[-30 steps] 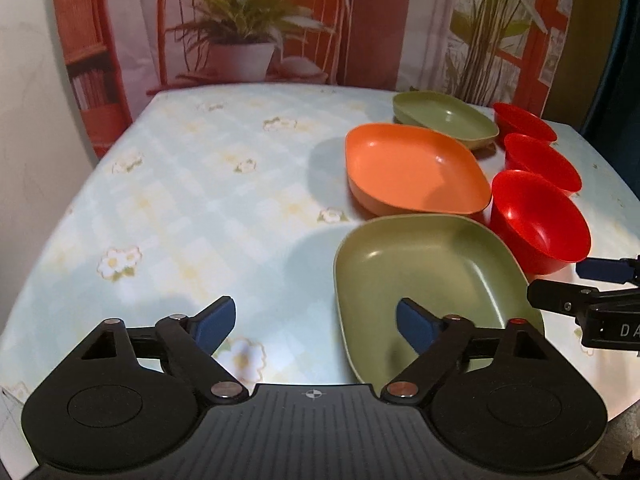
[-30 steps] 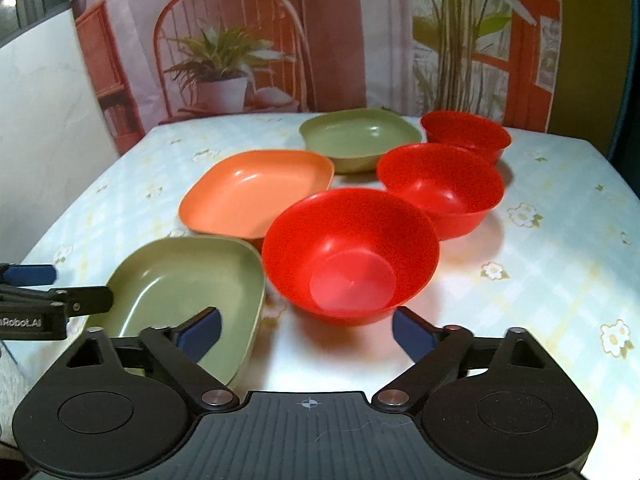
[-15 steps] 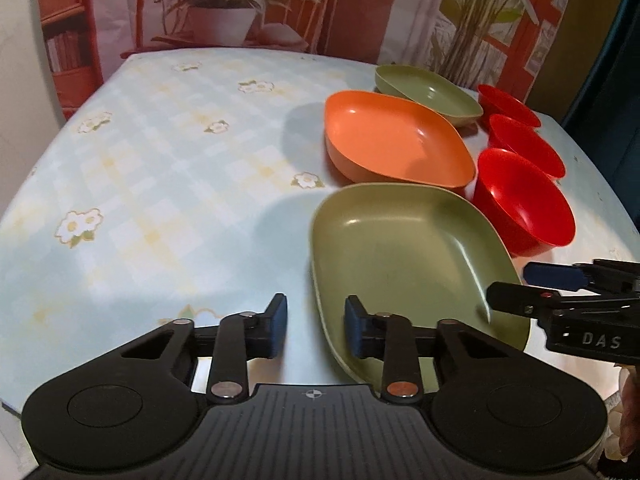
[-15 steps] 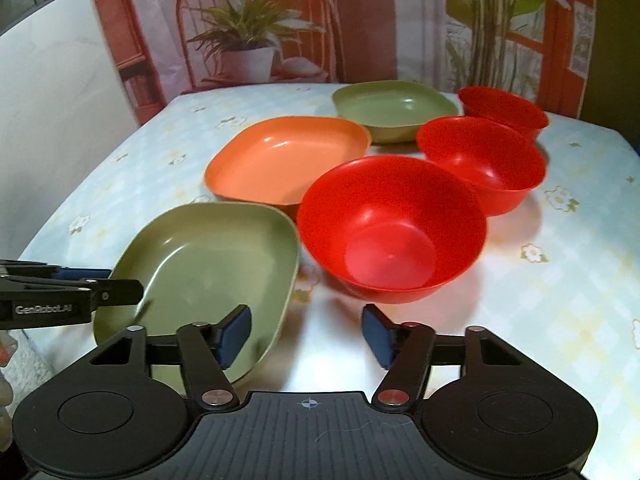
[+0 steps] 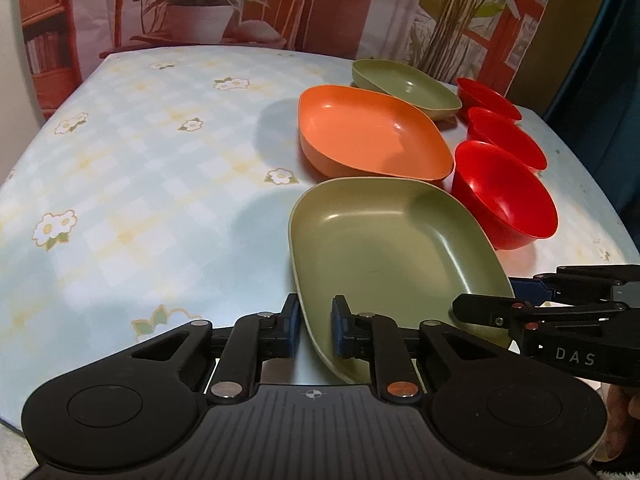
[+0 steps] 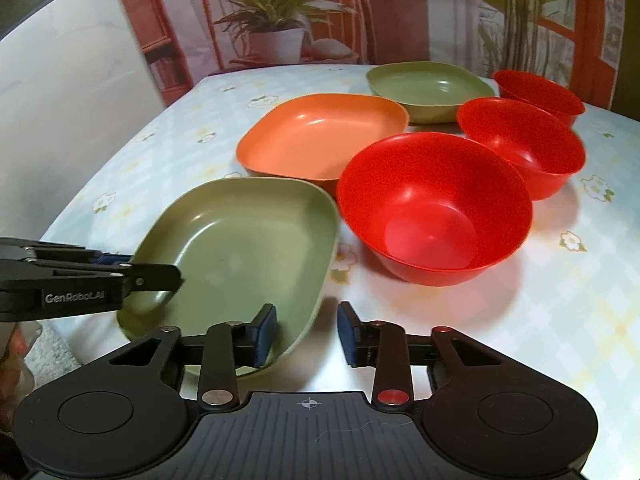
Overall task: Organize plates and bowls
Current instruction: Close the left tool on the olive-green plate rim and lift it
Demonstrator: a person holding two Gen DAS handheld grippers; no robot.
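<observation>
The near green plate (image 5: 384, 248) lies on the flowered table (image 5: 140, 160), closest to me. My left gripper (image 5: 316, 326) is shut on its near left rim, one pad inside and one outside. My right gripper (image 6: 307, 334) is closing around the right rim of the same plate (image 6: 240, 248). That rim runs between its pads, and a gap still shows at the outer pad. Behind it sit an orange plate (image 5: 368, 136) and a second green plate (image 5: 404, 88). Three red bowls run along the right: near (image 6: 436, 208), middle (image 6: 520, 144), far (image 6: 536, 92).
The near red bowl almost touches the held plate's right side. The left half of the tablecloth (image 5: 120, 208) carries only printed flowers. A backdrop with a potted plant (image 5: 200, 12) stands behind the table. The near table edge lies just under both grippers.
Both grippers' jaws have come in from wide open. The left ones closed on the near green plate's rim; the right ones narrowed around its other rim. Both views tipped slightly downward.
</observation>
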